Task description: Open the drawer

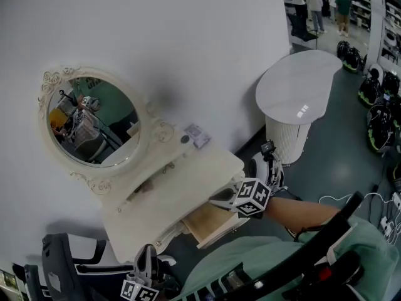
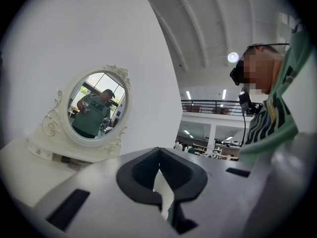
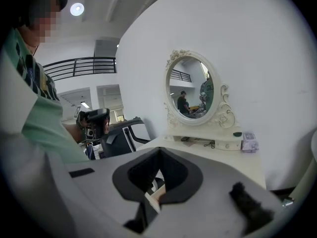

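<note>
Nearest the person, the left gripper (image 1: 146, 253) hangs low by the dark chair (image 1: 62, 268), well apart from the work, its jaws closed together on nothing. The right gripper (image 1: 220, 199) is at the front edge of the cream bench (image 1: 182, 180). Its jaws are also pressed together, and no handle shows between them. Just below it the drawer (image 1: 210, 226) stands pulled out from under the bench, its pale wood inside showing. Beyond, the oval mirror (image 1: 94, 121) leans on the wall. The opening step looks nearly or wholly done. If more travel is wanted, the next move calls for hooking the drawer front and drawing it straight out, level.
</note>
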`<state>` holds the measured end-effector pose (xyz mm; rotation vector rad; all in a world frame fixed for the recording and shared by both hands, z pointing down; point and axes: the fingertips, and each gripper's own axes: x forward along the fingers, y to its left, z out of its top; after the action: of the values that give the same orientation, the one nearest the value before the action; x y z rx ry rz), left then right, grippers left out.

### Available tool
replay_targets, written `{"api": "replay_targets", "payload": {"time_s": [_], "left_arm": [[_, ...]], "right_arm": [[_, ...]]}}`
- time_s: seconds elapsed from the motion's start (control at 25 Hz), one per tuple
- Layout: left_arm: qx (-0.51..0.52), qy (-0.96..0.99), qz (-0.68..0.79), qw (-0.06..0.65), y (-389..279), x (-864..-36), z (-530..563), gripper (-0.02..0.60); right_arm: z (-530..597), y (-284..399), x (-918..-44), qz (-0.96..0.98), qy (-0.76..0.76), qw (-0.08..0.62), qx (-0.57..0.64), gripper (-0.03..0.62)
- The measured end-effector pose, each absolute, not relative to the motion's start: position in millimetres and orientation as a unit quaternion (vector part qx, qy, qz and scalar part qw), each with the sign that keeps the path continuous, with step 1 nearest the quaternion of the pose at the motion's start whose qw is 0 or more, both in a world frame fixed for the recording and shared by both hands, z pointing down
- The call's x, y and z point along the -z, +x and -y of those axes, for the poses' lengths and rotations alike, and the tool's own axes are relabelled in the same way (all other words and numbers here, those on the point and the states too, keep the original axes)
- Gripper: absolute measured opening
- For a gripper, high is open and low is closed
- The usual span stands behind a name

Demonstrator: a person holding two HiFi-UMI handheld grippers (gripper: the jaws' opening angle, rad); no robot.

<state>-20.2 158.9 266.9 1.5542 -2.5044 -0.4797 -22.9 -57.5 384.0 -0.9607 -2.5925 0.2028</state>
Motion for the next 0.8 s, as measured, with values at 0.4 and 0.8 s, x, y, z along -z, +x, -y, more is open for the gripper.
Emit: {"api": "replay_targets", "payload": {"time_s": [0.4, 0.8], "left_arm": [[0.145, 0.538, 0.829, 0.051, -36.6, -257.1, -246.8, 0.009], [0.166, 0.523, 0.835, 0.039, -50.4, -266.5, -290.0, 0.01]], "right_arm": [[-11.4, -41.1, -350.3, 0.946, -0.265, 0.156, -0.103, 0.011], [-47.2, -61.5, -348.2, 0.949, -0.261, 0.174, -0.044, 0.011]]}}
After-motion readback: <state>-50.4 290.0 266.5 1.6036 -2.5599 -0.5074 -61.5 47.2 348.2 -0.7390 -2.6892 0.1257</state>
